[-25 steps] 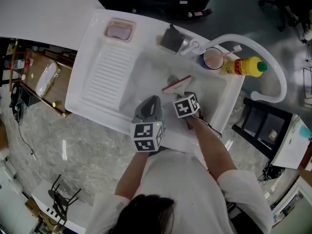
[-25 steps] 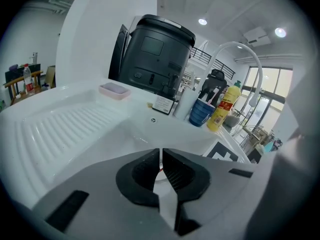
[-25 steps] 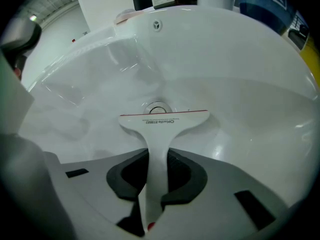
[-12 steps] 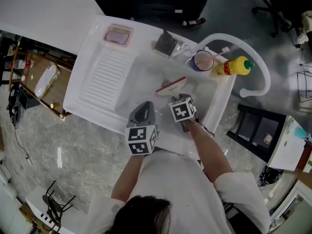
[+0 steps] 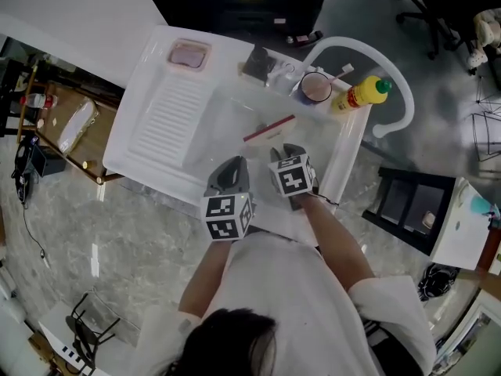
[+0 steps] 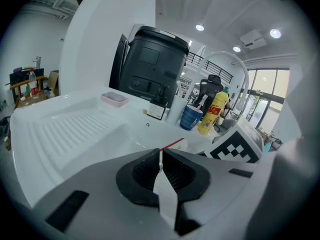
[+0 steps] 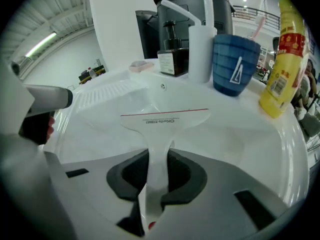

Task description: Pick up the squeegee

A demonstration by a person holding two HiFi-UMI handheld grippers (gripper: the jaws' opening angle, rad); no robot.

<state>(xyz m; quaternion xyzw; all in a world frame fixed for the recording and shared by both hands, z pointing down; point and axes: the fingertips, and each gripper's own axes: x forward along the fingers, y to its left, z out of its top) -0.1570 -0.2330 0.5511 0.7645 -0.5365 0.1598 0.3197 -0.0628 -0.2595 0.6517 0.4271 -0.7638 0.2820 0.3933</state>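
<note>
The squeegee [image 7: 165, 120] is pinched by its handle between the jaws of the right gripper [image 7: 156, 173] — at frame centre, over the sink [image 5: 168, 124]. The jaws of the left gripper [image 6: 160, 170] are pressed together — nothing is held.

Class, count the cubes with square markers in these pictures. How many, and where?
2. The left cube rides on the left gripper, the right cube on the right gripper, both by the sink's near rim. None looks hidden.
</note>
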